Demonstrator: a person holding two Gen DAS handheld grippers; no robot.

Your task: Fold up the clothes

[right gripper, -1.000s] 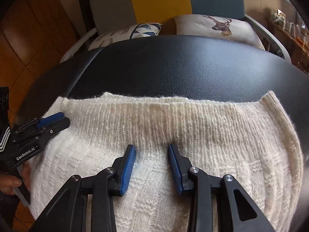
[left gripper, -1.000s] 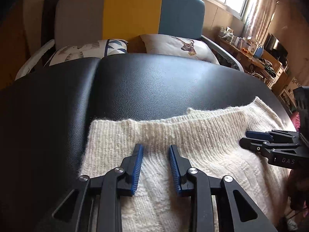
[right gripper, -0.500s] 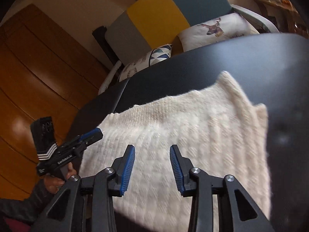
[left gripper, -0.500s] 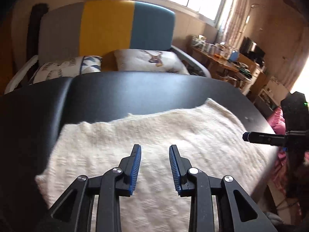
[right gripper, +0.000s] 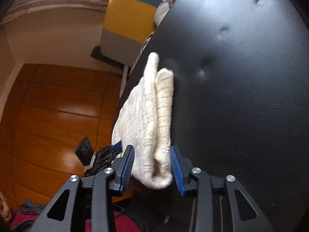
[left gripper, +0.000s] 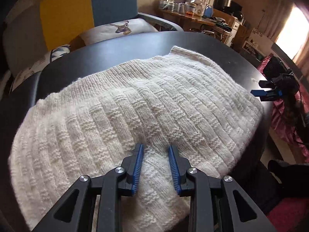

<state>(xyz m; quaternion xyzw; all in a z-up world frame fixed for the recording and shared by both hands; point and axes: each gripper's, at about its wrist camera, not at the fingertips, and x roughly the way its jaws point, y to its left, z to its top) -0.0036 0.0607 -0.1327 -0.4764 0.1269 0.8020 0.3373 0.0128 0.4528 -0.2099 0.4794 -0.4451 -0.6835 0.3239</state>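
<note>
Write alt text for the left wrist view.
A cream knitted sweater, folded, lies on a black padded table; the left gripper straddles a raised fold at its near edge. The right gripper is at the sweater's right edge.

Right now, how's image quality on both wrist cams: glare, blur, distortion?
Left wrist: window blown out at right, sweater sharp, fisheye bends the table edge. Right wrist: view rolled sideways, sheen on the wood panelling, sweater's far end slightly soft.

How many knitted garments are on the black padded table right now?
1. A single cream knitted sweater lies folded across the black padded table; the right gripper straddles its edge, the left gripper sits over its near part. Anything under it would be hidden.
</note>
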